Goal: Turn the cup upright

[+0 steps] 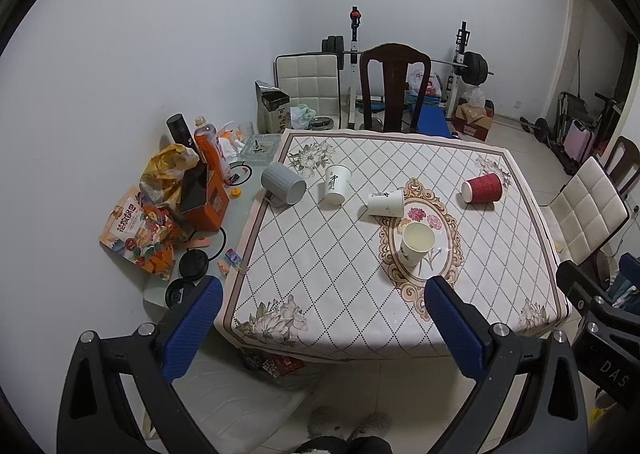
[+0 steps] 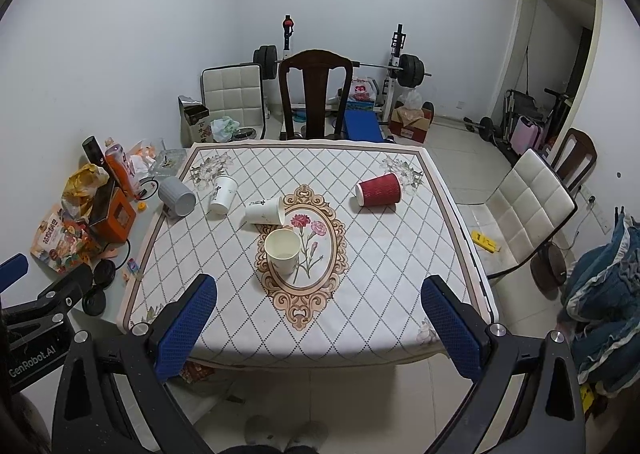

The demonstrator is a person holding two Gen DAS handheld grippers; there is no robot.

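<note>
Several cups are on the patterned tablecloth (image 1: 320,254) (image 2: 380,254). A red ribbed paper cup (image 1: 481,188) (image 2: 378,189) lies on its side at the far right. A white paper cup (image 1: 386,203) (image 2: 264,211) lies on its side near the middle. Another white cup with black writing (image 1: 336,184) (image 2: 223,194) stands mouth down. A grey ribbed mug (image 1: 283,187) (image 2: 176,196) lies on its side at the left edge. A cream cup (image 1: 416,243) (image 2: 282,250) stands upright. My left gripper (image 1: 324,326) and right gripper (image 2: 320,322) are both open and empty, held back before the near table edge.
Snack bags, an orange bottle (image 1: 210,146) and an orange box (image 1: 208,202) crowd the table's left strip. A dark wooden chair (image 2: 314,94) stands behind the table and a white padded chair (image 2: 528,206) at its right. A barbell rack is by the back wall.
</note>
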